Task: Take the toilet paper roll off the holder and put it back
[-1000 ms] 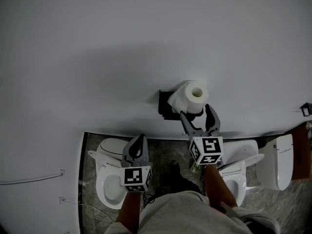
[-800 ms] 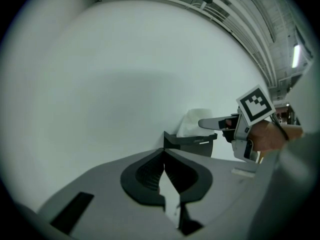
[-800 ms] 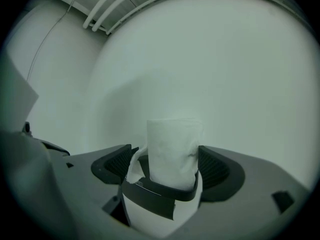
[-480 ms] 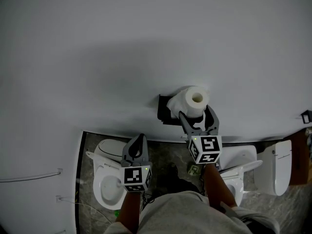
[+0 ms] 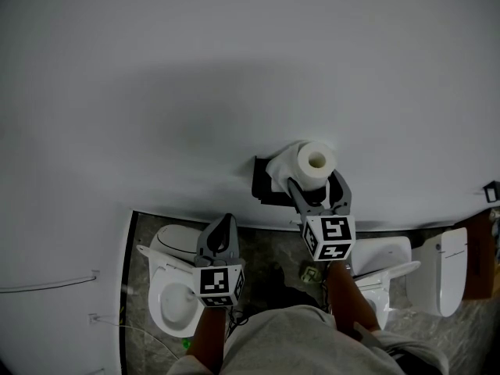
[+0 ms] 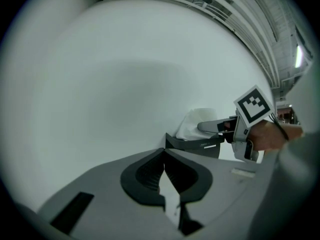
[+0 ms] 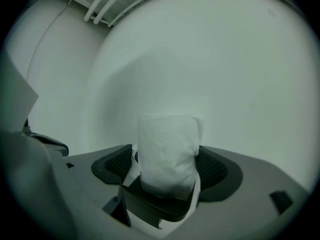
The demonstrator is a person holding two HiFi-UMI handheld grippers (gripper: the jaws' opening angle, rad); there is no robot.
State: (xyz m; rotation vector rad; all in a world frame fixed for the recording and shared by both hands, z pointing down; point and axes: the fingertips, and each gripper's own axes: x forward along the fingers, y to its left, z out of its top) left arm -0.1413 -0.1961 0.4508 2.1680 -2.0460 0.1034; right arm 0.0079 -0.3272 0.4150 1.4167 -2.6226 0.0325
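Note:
A white toilet paper roll [image 5: 315, 161] stands with its core hole upward on a black holder [image 5: 262, 186] fixed to the pale wall. My right gripper [image 5: 316, 181] reaches up around it, one jaw on each side. In the right gripper view the roll [image 7: 167, 154] fills the gap between both ribbed pads of the right gripper [image 7: 167, 170] and rests on the holder [image 7: 150, 207]. My left gripper [image 5: 223, 223] hangs lower left, shut and empty. The left gripper view shows its jaws [image 6: 164, 153] closed, with the roll [image 6: 196, 124] and right gripper [image 6: 216, 127] beyond.
The plain wall [image 5: 234, 69] fills most of the head view. Below lie a dark stone floor and white toilets, at left [image 5: 176, 291], at right [image 5: 384, 270] and at far right [image 5: 441, 266]. A thin cable [image 5: 47, 288] runs along the left wall.
My right gripper has slid a little further up around the roll, and the view has shifted slightly. The left gripper has stayed where it was.

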